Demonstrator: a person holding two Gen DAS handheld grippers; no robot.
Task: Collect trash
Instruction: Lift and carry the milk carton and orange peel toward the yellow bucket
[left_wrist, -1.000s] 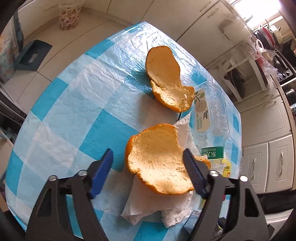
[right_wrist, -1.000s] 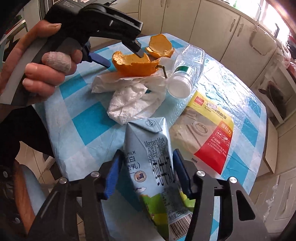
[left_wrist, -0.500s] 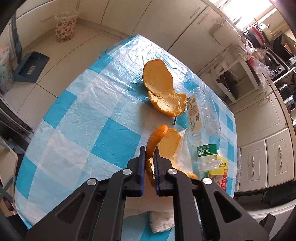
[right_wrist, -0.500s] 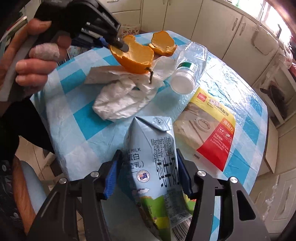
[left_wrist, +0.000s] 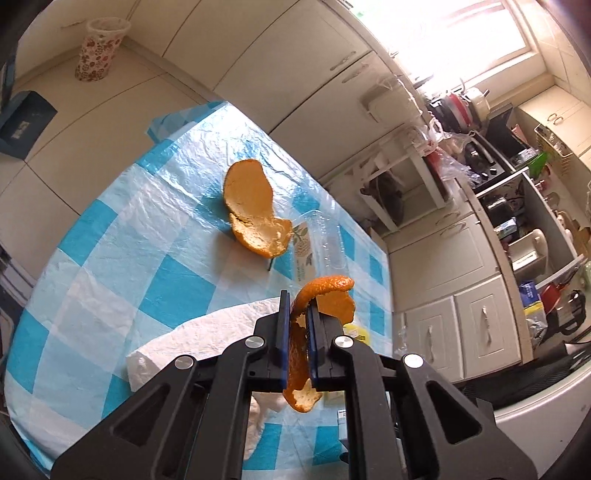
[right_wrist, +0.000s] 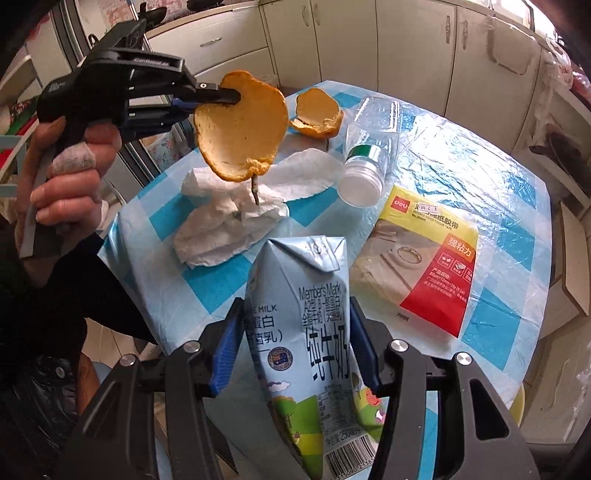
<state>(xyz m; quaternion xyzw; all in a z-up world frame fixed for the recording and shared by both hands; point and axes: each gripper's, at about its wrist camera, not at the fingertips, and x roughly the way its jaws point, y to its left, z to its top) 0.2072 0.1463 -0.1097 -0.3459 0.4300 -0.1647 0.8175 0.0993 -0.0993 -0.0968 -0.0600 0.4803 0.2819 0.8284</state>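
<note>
Holding an orange peel (left_wrist: 300, 334) in my left gripper (left_wrist: 295, 325) rn, jaws pressed tight on its edge w/ the peel pinched between the blue pads. From the right wrist cam the same peel is hanging in the air above the table (right_wrist: 517, 177), pith side facing the cam, little stem dangling under it over the crumpled paper towel (right_wrist: 236, 225). A hand (right_wrist: 70, 177) is gripping the left tool's handle, one finger wrapped in a bandage.

My right gripper (right_wrist: 295, 354) is sitting around a milk carton (right_wrist: 306, 332), blue & white, top folded in. Jaws are spread about halfway w/ the carton between them; pads look like they're touching its sides, so I'm reading it as gripped.

Other trash is lying on the blue checked plastic cloth: 2nd orange peel (left_wrist: 255, 210) further back, a clear plastic bottle (right_wrist: 369, 147) on its side w/ white cap pointing toward the cam, just beside the peel, and a yellow & red tape packet (right_wrist: 428, 266) flat to the right of the carton. Floral bin (left_wrist: 98, 50) is standing on the floor by the cabinets, well apart from the table.
</note>
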